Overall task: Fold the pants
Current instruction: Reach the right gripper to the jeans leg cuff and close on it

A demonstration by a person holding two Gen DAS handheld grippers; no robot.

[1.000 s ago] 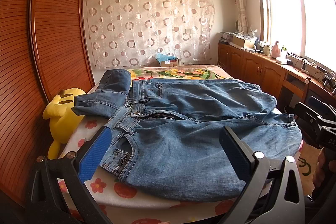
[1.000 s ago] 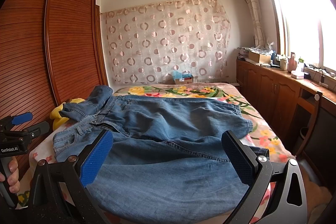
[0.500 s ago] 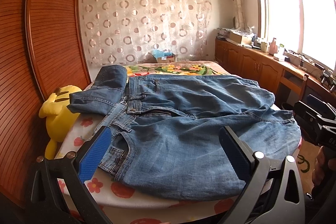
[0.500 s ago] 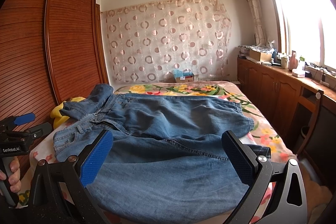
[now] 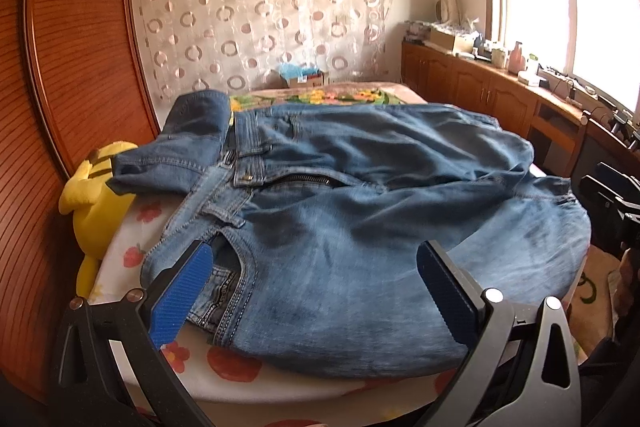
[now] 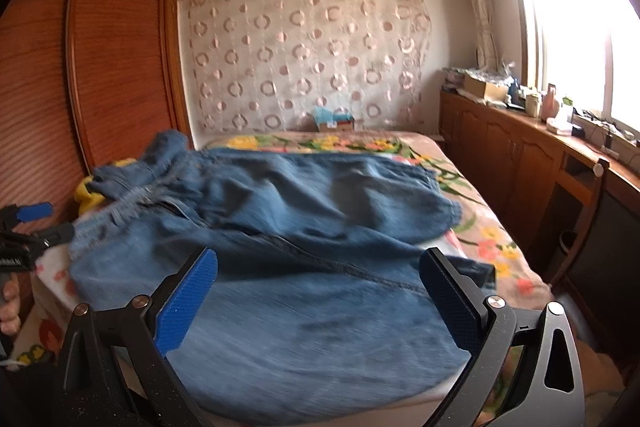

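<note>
Blue jeans point(image 5: 360, 227) lie spread across the near end of the bed, waistband and open zipper to the left, one leg end folded back over the waistband at the far left point(image 5: 192, 147). They also show in the right wrist view point(image 6: 300, 267), blurred. My left gripper point(image 5: 316, 279) is open and empty, just above the front pocket near the bed's front edge. My right gripper point(image 6: 320, 287) is open and empty, over the leg part of the jeans.
A yellow plush toy point(image 5: 96, 203) sits between the bed and the wooden wardrobe point(image 5: 72, 67) on the left. The floral bed cover point(image 6: 480, 227) reaches back to a curtain. Wooden cabinets point(image 6: 520, 167) with clutter run along the right under the window.
Both grippers have moved forward and closer to the jeans. The right view is now blurred from motion. The jeans have not changed shape.
</note>
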